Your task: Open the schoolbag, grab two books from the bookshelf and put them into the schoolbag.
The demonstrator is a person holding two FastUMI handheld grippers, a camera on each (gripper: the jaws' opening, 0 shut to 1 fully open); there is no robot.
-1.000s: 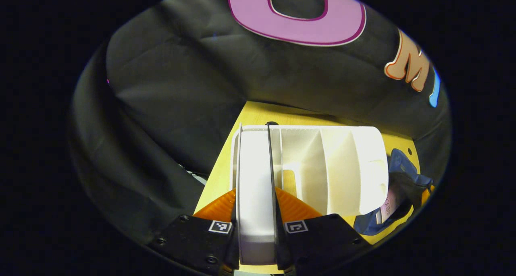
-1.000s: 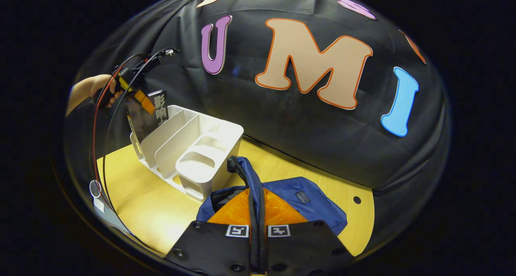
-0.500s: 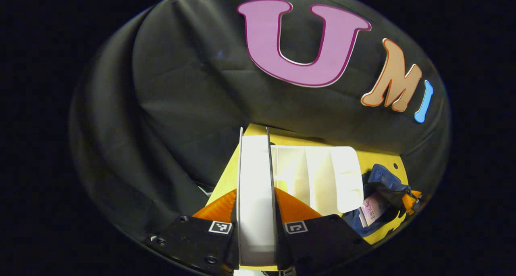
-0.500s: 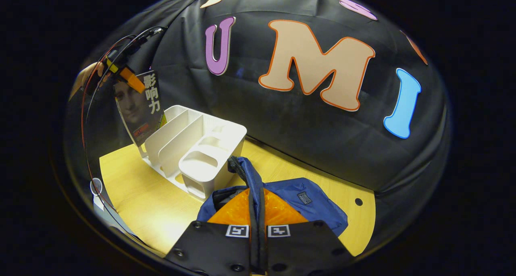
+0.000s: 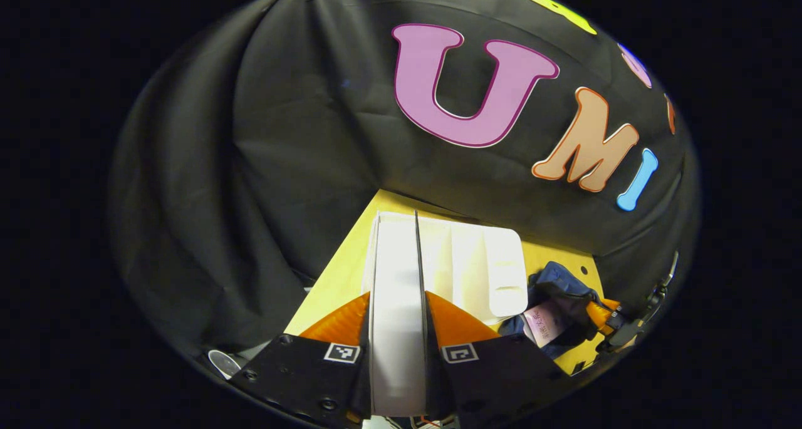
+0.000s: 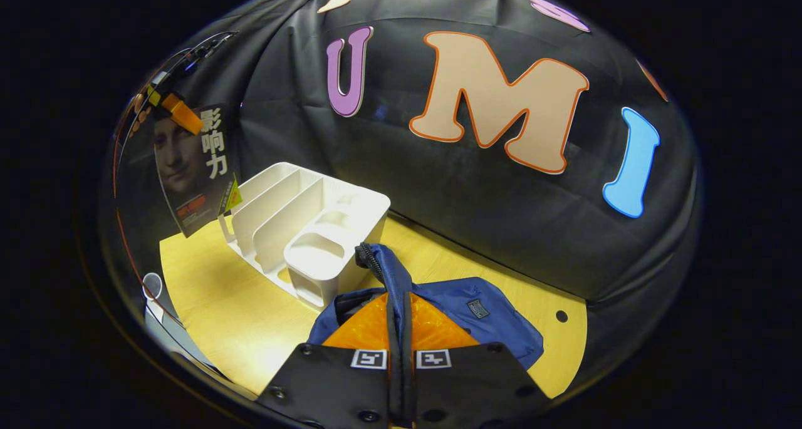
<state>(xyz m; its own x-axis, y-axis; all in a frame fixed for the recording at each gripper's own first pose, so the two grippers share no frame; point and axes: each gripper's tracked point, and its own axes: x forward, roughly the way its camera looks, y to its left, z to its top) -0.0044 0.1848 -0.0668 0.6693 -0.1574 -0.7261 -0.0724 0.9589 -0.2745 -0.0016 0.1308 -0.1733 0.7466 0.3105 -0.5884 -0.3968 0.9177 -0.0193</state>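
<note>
My left gripper (image 5: 396, 299) is shut on a book (image 5: 396, 272), seen edge-on with its white pages between the fingers. In the right gripper view that same book (image 6: 195, 166) shows a dark cover and hangs in the air, above and left of the white bookshelf (image 6: 313, 228). The bookshelf (image 5: 476, 263) stands on the table with its slots bare. My right gripper (image 6: 399, 300) is shut on the dark rim of the blue schoolbag (image 6: 489, 313) and holds the mouth up. A pink book (image 5: 544, 322) lies inside the schoolbag (image 5: 557, 282).
The yellow wooden table (image 6: 225, 304) has a small hole (image 6: 556, 316) near its right edge. Black cloth walls close in behind and at both sides. Cables trail from the left gripper down past the table's left corner.
The left gripper has lifted the book up and out of the bookshelf's end slot; it now hangs free of the shelf. The right gripper stays put on the bag's rim.
</note>
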